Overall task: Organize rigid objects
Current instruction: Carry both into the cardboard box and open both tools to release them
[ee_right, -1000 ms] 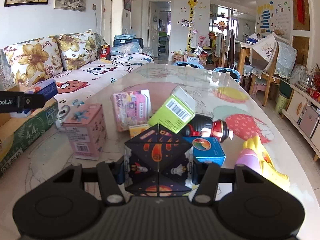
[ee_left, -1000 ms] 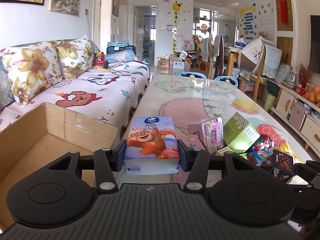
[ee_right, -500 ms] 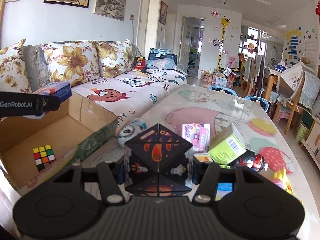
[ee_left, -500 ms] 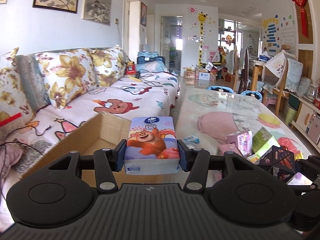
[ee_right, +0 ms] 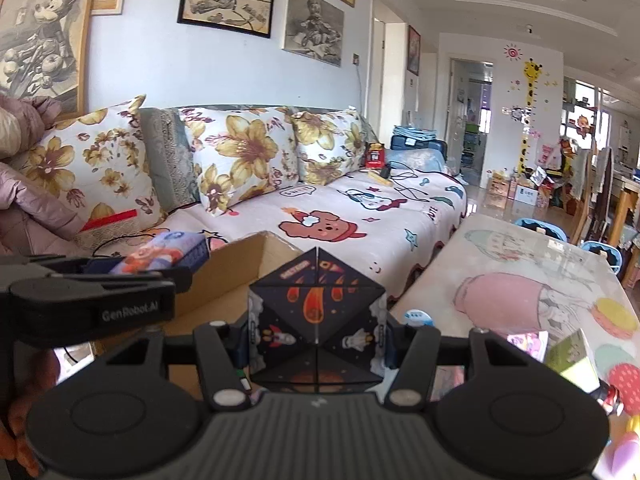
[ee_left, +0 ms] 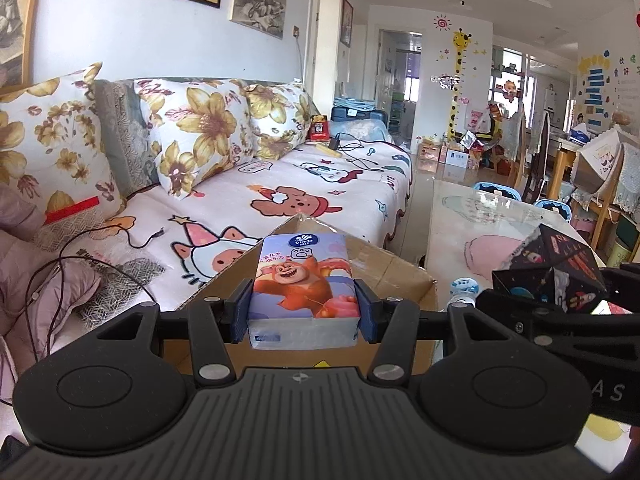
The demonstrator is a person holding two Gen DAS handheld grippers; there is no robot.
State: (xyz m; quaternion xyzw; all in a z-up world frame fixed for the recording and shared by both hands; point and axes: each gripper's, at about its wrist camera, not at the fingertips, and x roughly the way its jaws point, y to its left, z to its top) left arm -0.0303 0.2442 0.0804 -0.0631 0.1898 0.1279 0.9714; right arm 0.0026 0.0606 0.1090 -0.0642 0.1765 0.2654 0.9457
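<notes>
My left gripper (ee_left: pixel 303 312) is shut on a tissue pack (ee_left: pixel 304 280) printed with a cartoon bear, held above the open cardboard box (ee_left: pixel 384 264). My right gripper (ee_right: pixel 316 340) is shut on a black space-print cube (ee_right: pixel 316 320) and holds it over the box's right edge (ee_right: pixel 248 264). The cube also shows at the right of the left wrist view (ee_left: pixel 552 268), and the tissue pack at the left of the right wrist view (ee_right: pixel 160 254). The inside of the box is mostly hidden.
The box stands between a sofa (ee_left: pixel 280 200) with floral cushions and a glass-topped table (ee_right: pixel 520 280). A green carton (ee_right: pixel 572 356), a pink box (ee_right: pixel 524 340) and other toys lie on the table at right. A small white-and-blue toy (ee_left: pixel 464 286) sits by the box.
Both grippers have swung left from the table toward the sofa and now hold their objects over the cardboard box. Both grips are unchanged.
</notes>
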